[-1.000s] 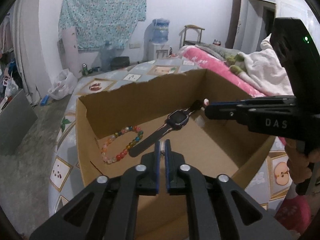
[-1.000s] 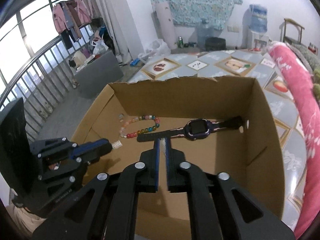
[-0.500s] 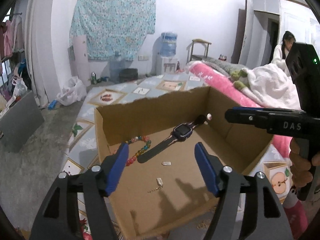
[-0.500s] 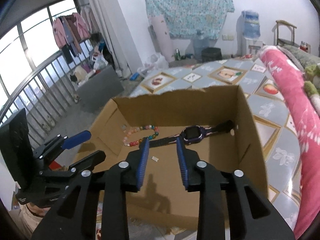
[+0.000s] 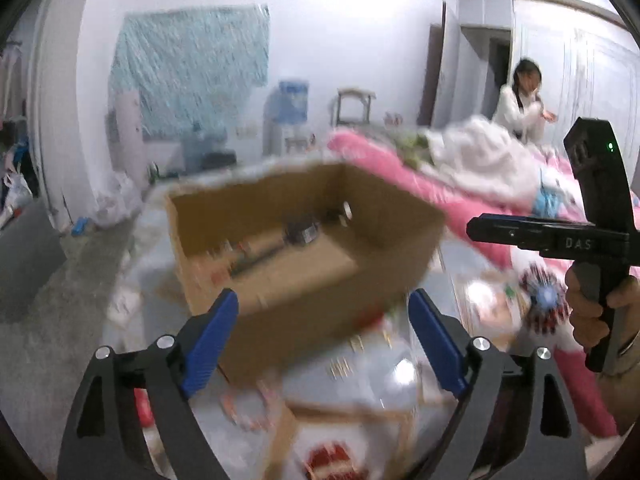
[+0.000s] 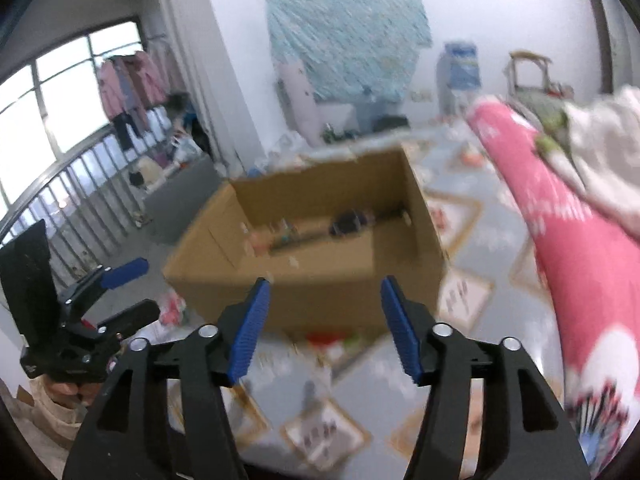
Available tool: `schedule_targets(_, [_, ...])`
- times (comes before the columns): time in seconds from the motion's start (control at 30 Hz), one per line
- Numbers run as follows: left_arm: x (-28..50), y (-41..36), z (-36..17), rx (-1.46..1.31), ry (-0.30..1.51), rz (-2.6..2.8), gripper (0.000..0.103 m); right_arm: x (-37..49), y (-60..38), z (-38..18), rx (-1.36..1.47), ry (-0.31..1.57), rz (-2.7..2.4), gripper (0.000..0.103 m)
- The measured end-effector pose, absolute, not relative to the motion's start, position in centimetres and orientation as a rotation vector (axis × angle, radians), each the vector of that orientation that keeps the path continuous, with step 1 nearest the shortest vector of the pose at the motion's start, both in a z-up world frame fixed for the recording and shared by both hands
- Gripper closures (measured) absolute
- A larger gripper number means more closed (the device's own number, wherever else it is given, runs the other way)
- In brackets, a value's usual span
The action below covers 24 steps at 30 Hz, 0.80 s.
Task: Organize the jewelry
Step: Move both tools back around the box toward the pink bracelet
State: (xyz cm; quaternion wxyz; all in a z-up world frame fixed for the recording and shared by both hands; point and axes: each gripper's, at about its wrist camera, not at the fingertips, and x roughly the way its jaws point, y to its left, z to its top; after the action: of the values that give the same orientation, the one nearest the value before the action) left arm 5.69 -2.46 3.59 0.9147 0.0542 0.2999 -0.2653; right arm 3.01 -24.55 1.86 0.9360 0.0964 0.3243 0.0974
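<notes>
An open cardboard box (image 5: 320, 296) (image 6: 320, 296) stands on a patterned tablecloth. Inside it lie a dark watch (image 5: 300, 232) (image 6: 350, 222) and a blurred string of coloured beads (image 5: 236, 252) (image 6: 280, 230). My left gripper (image 5: 322, 336) is open and empty, back from the box and above the near table. It also shows in the right wrist view (image 6: 132, 290). My right gripper (image 6: 324, 328) is open and empty, also back from the box. Its body shows in the left wrist view (image 5: 560, 236). Both views are motion-blurred.
A pink blanket (image 6: 568, 248) lies along the right of the table. Small gold pieces (image 5: 344, 364) lie blurred on the tablecloth near the box's front. A person (image 5: 520, 100) sits at the back right. A balcony railing (image 6: 60, 200) is on the left.
Both grippers were shut low over the box, then opened and pulled up and back. A small piece now lies on the box floor. The box looks farther away.
</notes>
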Motion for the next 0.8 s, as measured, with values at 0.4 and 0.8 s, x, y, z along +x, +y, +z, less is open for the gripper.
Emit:
schedule_targets(0.4, [5.0,-6.1,-6.0,0.264,0.89,-0.442,0.018,4.8,-23.1,-7.2,0.173,0.955,-0.035,0.035])
schedule_targets(0.8, [5.2,-6.6,-6.5,0.293,0.897,-0.413,0.018,5.0,-22.3,-8.6,0.049,0.975,-0.059,0.023])
